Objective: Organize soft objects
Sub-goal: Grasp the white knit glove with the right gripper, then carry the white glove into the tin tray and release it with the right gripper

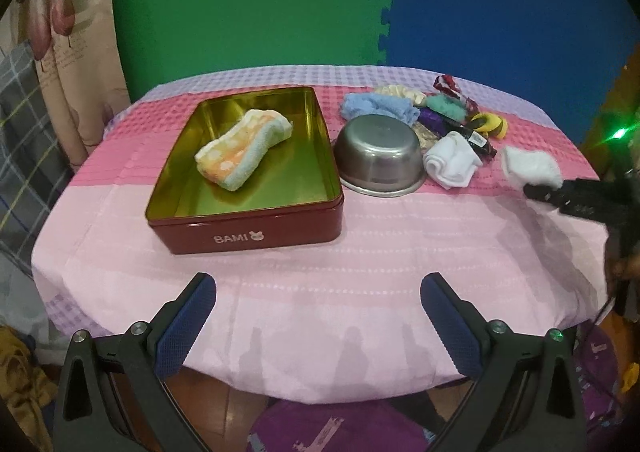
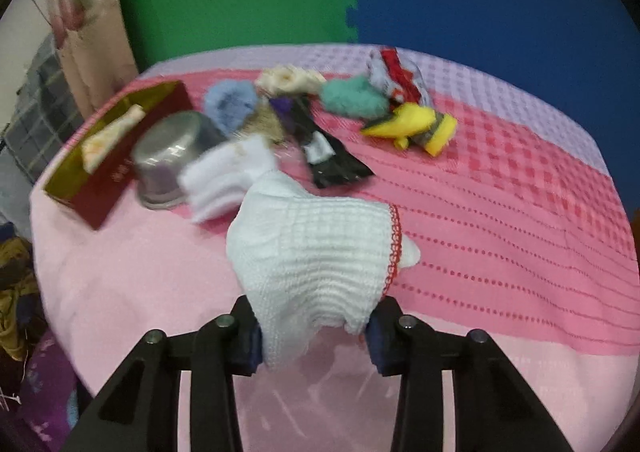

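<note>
A red tin box (image 1: 256,230) with a gold inside stands on the table's left and holds a folded orange and blue towel (image 1: 240,150). My right gripper (image 2: 314,336) is shut on a white knitted glove (image 2: 316,252) with a red trim and holds it above the table; it also shows in the left wrist view (image 1: 530,168). A folded white sock (image 1: 452,164) lies beside an upturned steel bowl (image 1: 378,152). A pile of soft items lies behind: a blue cloth (image 1: 376,106), a teal one (image 1: 446,106) and a yellow one (image 2: 416,124). My left gripper (image 1: 318,316) is open and empty over the near edge.
The table has a pink and lilac checked cloth (image 1: 360,252). A black wrapper (image 2: 332,160) lies in the pile. Green and blue foam mats (image 1: 384,0) form the back wall. A curtain (image 1: 72,52) hangs at the left.
</note>
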Tool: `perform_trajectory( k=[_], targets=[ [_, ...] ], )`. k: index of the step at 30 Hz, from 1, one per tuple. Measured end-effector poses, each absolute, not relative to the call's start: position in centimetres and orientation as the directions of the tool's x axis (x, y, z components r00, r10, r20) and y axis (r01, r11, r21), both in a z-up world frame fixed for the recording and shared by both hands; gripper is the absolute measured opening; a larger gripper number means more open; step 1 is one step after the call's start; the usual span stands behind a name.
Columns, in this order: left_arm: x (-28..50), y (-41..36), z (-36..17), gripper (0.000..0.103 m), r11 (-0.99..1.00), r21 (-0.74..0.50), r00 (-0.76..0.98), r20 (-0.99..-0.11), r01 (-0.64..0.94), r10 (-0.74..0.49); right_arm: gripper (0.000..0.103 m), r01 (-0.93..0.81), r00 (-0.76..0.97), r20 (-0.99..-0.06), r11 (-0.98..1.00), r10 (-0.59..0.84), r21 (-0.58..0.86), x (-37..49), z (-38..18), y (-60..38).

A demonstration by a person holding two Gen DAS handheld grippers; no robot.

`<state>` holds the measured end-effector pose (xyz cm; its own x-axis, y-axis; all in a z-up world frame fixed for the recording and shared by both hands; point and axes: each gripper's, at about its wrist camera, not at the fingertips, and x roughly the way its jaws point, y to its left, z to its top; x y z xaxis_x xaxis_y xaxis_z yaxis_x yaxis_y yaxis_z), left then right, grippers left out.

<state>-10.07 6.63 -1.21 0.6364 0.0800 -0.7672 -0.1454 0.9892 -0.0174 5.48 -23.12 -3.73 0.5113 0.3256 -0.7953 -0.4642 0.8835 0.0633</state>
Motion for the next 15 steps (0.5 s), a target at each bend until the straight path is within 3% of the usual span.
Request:
perform_trajectory(
  k=[7,15],
  targets=[
    [-10.5,7.4,-0.9,0.101,0.986,-0.032,0.65,-0.755,-0.163,0.083,0.04,-0.587,0.462,-0.719,0.787,0.519,0.191,5.0,2.2,-17.2],
    [-10.8,8.9,-0.6,0.102,0.975,-0.029,0.663,-0.737,-0.22,0.128,0.04,-0.714,0.369,-0.739,0.681,0.564,0.163,7.8,4.0,-3.8]
  ],
)
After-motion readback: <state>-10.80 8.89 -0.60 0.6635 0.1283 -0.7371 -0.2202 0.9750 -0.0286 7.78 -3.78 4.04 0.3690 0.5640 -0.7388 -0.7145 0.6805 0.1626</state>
